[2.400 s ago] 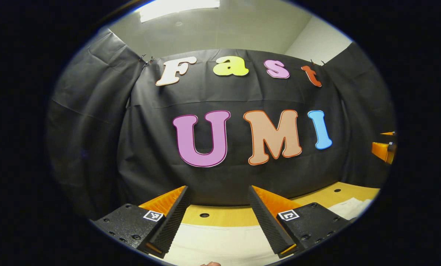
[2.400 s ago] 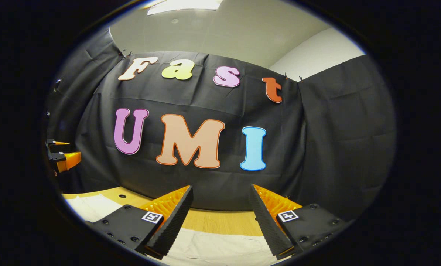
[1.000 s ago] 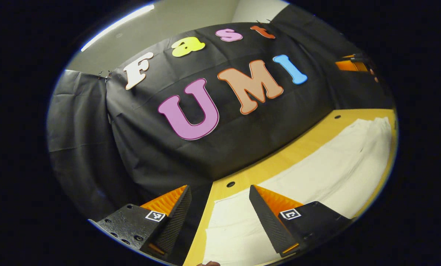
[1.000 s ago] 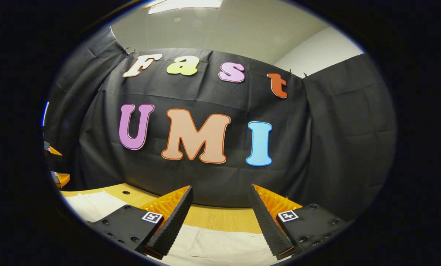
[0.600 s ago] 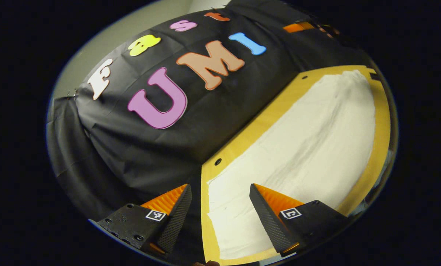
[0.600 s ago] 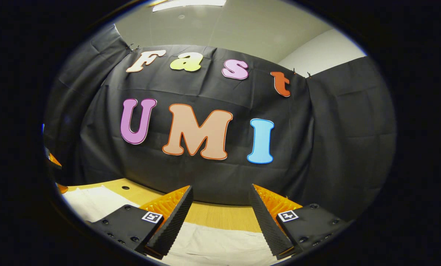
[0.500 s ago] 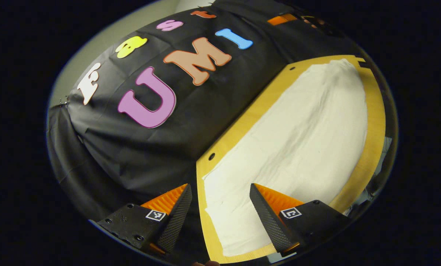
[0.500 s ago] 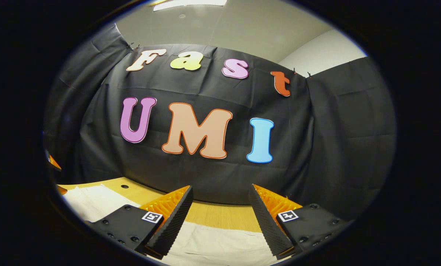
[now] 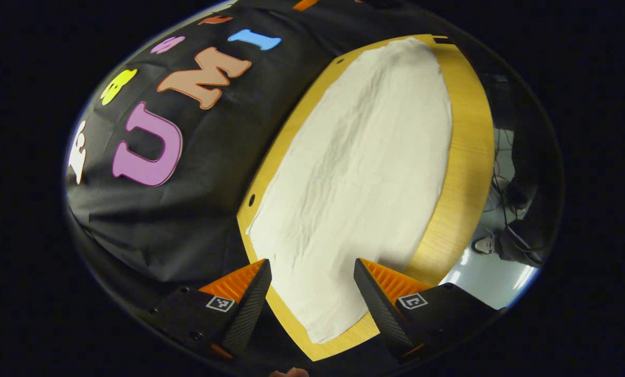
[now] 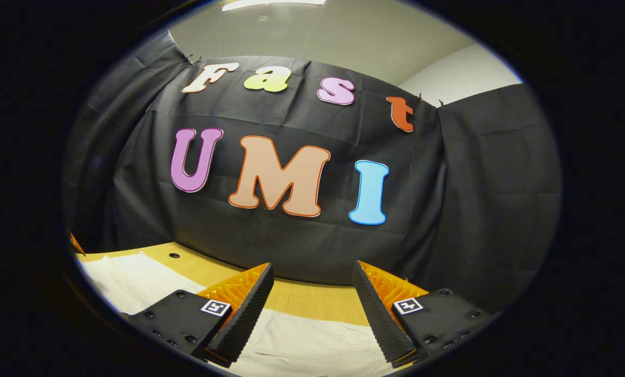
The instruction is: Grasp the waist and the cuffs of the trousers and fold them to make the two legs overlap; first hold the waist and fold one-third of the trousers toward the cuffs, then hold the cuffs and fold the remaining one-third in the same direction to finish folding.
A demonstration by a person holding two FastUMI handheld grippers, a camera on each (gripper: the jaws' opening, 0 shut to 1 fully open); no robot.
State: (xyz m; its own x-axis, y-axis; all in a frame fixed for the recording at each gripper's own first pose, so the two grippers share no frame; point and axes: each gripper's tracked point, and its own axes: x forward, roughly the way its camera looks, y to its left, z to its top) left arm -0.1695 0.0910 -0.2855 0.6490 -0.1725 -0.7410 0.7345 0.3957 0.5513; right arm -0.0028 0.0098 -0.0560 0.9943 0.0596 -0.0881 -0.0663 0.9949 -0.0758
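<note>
Cream-white trousers lie flat along a yellow wooden table, running from near my left gripper toward the far end. My left gripper hovers open above the trousers' near end, tilted steeply, with nothing between its fingers. In the right gripper view the same trousers spread under my right gripper, which is open and empty above the table. A second stretch of the white cloth shows at the lower left there.
The black cloth wall stands close behind the table's far edge. Small holes dot the tabletop near that edge. Off the table's open side lies a pale floor with cables and a dark stand base.
My left gripper has rolled and pitched down over the last seconds, so the whole length of the trousers has come into its view. My right gripper has barely moved, tilting down slightly.
</note>
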